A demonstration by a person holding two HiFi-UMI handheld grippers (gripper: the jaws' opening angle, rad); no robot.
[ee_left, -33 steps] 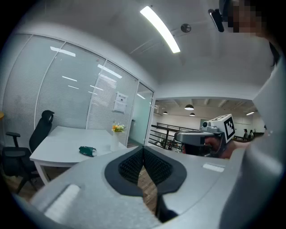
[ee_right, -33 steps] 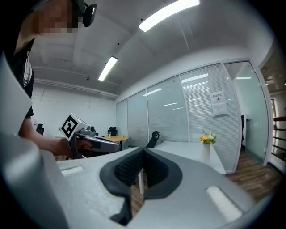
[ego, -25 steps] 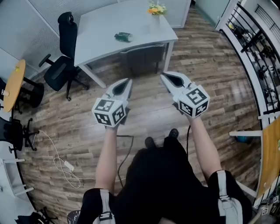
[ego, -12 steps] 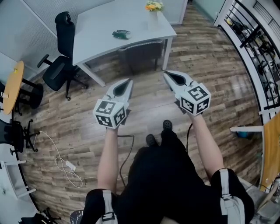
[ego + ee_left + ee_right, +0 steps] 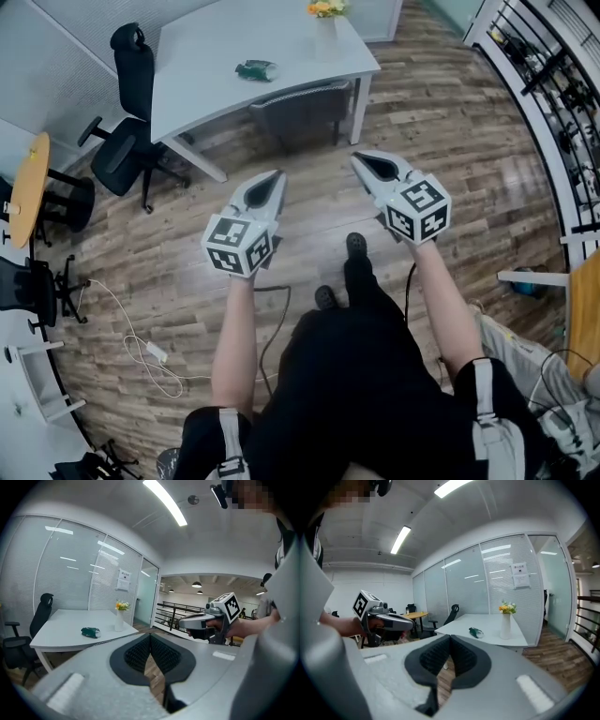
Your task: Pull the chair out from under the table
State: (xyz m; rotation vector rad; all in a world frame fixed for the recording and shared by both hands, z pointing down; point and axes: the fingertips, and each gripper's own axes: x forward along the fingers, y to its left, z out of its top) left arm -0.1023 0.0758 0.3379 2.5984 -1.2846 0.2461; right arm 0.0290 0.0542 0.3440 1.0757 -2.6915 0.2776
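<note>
Head view: both forearms extend forward from the torso, roughly parallel and well apart, each hand gripping one tool just behind its marker cube. The left gripper (image 5: 271,180) and the right gripper (image 5: 363,161) point ahead and slightly downward over the wood floor (image 5: 309,234), with their tips angled a little toward each other. The chair (image 5: 302,109) stands ahead of both tips and between their lines of aim, tucked under the near edge of the table (image 5: 216,56) and clear of either tool. A vase (image 5: 325,36) with flowers stands on the table beyond the right gripper's tip, and a green object (image 5: 255,69) lies on the table ahead of the left gripper. A black office chair (image 5: 131,103) stands far to the left of the left gripper. Left gripper view: the jaws of the left gripper (image 5: 150,637) are closed, the ribbed pads meeting with nothing between them. The table lies ahead and to the left of the jaws; the right gripper appears beside them at the right, held in a hand. Right gripper view: the jaws of the right gripper (image 5: 450,639) are likewise pressed together and empty. The table lies ahead and to the right of the jaws, and the left gripper is level with them at the left.
</note>
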